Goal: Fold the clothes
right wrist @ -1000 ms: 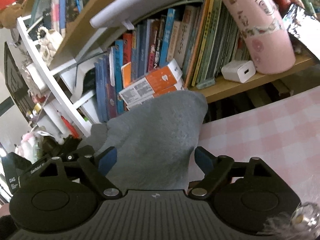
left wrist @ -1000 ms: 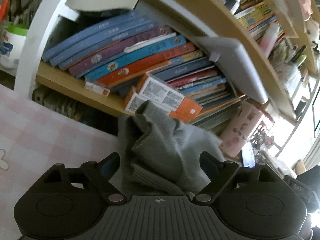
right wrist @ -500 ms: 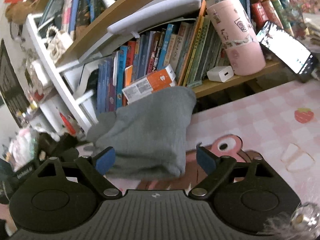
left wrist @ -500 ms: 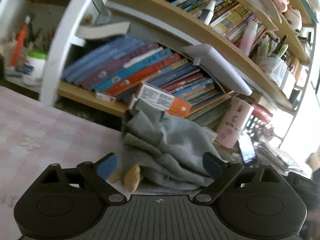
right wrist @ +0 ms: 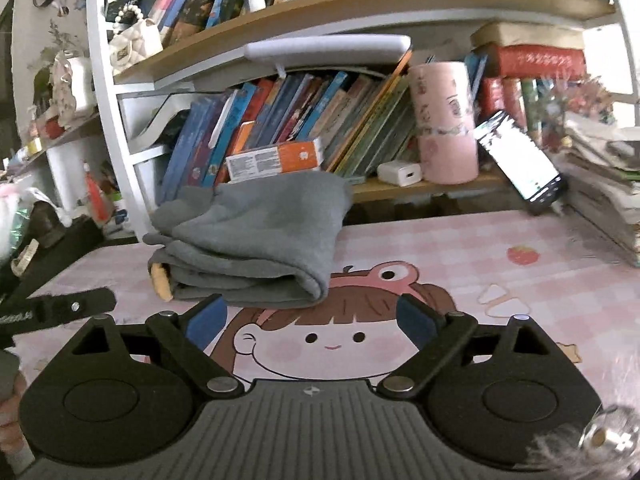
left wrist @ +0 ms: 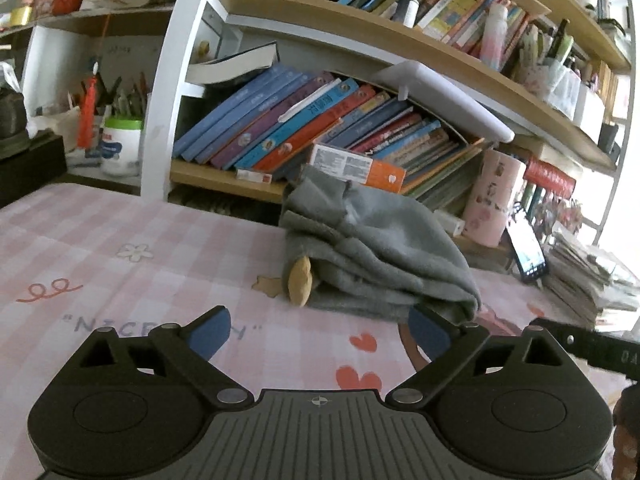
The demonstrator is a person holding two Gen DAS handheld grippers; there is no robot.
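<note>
A grey garment (left wrist: pixel 376 256) lies folded in a thick bundle on the pink checked table mat (left wrist: pixel 120 248), close to the bookshelf. A tan patch (left wrist: pixel 300 280) shows at its left end. In the right wrist view the bundle (right wrist: pixel 256 236) sits just beyond the fingers. My left gripper (left wrist: pixel 320 334) is open and empty, a short way in front of the bundle. My right gripper (right wrist: pixel 310 318) is open and empty, its blue pads just short of the bundle's near edge.
A bookshelf (left wrist: pixel 320 128) full of leaning books stands right behind the garment. A pink cup (right wrist: pixel 446 124), a white charger (right wrist: pixel 400 172) and a propped phone (right wrist: pixel 520 156) sit at the right. A paper stack (left wrist: pixel 592 276) lies at the far right.
Both grippers have let go of the grey garment and drawn back from it. The garment now rests on the mat as a folded bundle, farther from both cameras.
</note>
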